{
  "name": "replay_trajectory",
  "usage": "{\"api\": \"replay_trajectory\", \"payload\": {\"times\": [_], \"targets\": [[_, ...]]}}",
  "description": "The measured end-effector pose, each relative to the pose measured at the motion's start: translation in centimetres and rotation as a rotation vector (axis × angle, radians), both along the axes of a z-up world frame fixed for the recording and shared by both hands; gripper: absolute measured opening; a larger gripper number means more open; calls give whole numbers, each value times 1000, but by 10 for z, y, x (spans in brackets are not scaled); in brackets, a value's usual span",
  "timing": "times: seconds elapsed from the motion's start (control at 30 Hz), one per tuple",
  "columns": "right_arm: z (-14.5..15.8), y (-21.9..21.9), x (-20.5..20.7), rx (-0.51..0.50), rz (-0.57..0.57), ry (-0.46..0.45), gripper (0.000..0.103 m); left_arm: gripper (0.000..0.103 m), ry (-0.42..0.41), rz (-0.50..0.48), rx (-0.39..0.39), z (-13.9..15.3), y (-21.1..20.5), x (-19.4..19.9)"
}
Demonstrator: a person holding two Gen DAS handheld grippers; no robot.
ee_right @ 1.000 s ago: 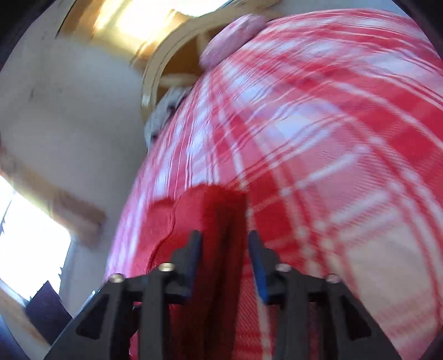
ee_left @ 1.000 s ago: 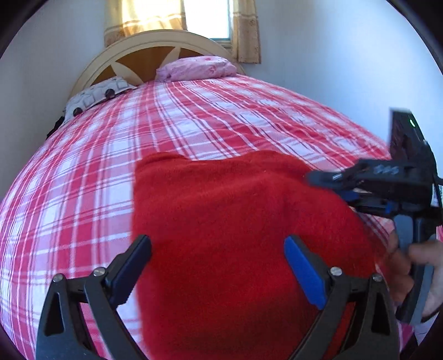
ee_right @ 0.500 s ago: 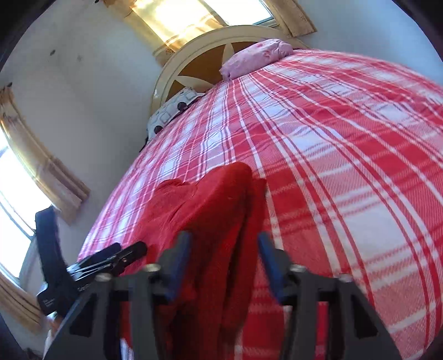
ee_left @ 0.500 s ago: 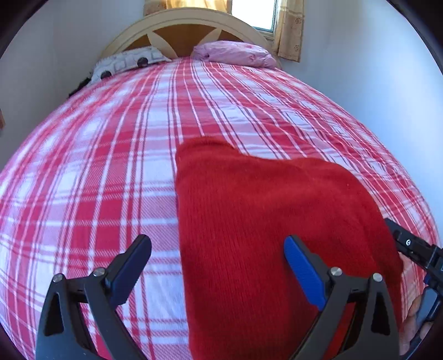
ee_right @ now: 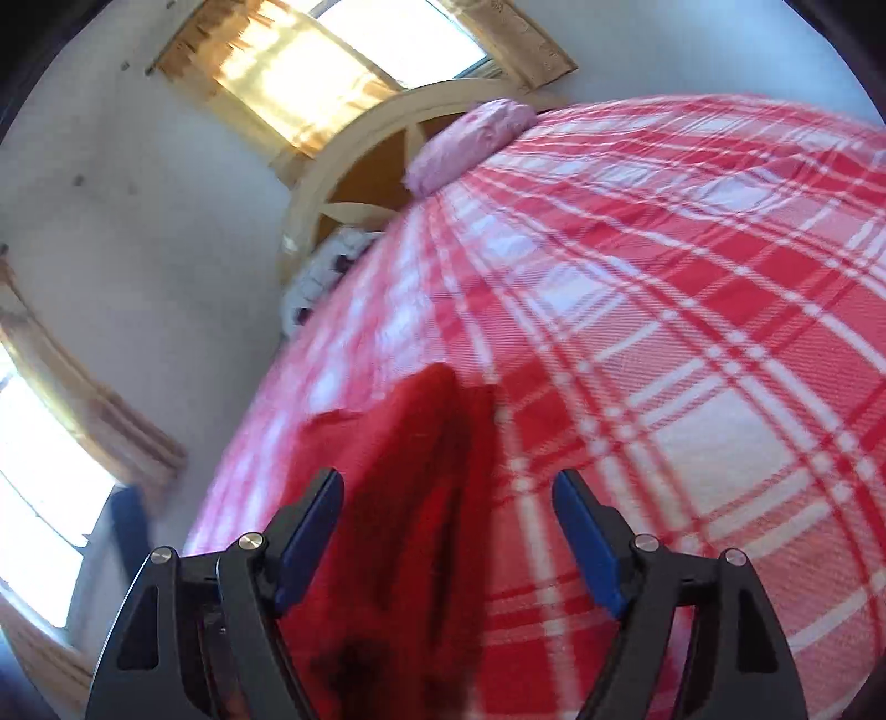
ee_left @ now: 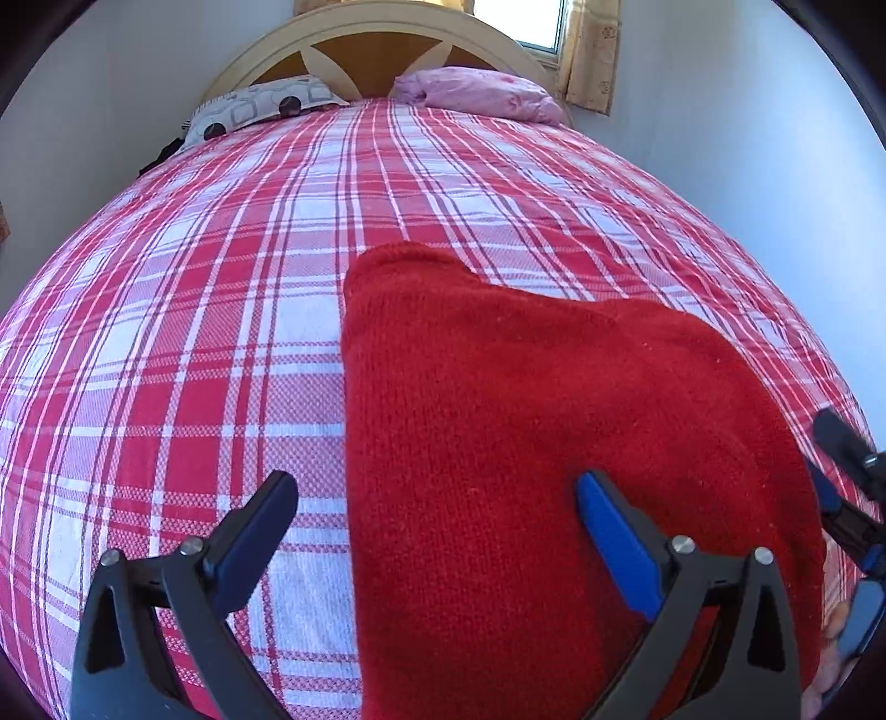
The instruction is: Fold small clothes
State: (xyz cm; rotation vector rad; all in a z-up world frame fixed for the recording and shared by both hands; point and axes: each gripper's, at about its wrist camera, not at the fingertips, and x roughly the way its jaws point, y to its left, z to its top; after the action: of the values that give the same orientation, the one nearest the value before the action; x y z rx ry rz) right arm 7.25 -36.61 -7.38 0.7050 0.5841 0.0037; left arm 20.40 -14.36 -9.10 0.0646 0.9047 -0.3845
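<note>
A red knitted garment [ee_left: 554, 443] lies folded on the red and white plaid bed [ee_left: 194, 332]. My left gripper [ee_left: 434, 487] hovers open over the garment's left edge, one finger above the sheet and the other above the knit. In the right wrist view the garment's [ee_right: 410, 498] raised folded edge runs between the jaws of my right gripper [ee_right: 446, 479]. Those jaws are opening and the pads stand apart from the cloth. The right gripper's fingers [ee_left: 841, 443] show at the right edge of the left wrist view, beside the garment.
Two pillows lie at the headboard [ee_left: 376, 33]: a grey patterned one [ee_left: 260, 105] and a pink one [ee_left: 476, 91]. White walls close in on the bed's left and right sides. Curtained windows [ee_right: 310, 72] sit behind the headboard and on the side wall.
The right gripper's jaws have spread wide and let go of the garment's folded edge. In the left wrist view that gripper has drawn back from over the garment to the right edge.
</note>
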Motion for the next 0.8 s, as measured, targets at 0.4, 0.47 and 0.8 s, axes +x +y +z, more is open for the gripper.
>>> {"api": "replay_trajectory", "payload": {"times": [0.4, 0.47, 0.8], "targets": [[-25, 26, 31, -118, 87, 123, 74, 103, 153, -6, -131, -9, 16, 17], [-25, 27, 31, -126, 114, 128, 65, 103, 226, -1, -198, -16, 25, 23], [-30, 30, 32, -99, 174, 120, 50, 103, 175, 32, -241, -22, 33, 16]]}}
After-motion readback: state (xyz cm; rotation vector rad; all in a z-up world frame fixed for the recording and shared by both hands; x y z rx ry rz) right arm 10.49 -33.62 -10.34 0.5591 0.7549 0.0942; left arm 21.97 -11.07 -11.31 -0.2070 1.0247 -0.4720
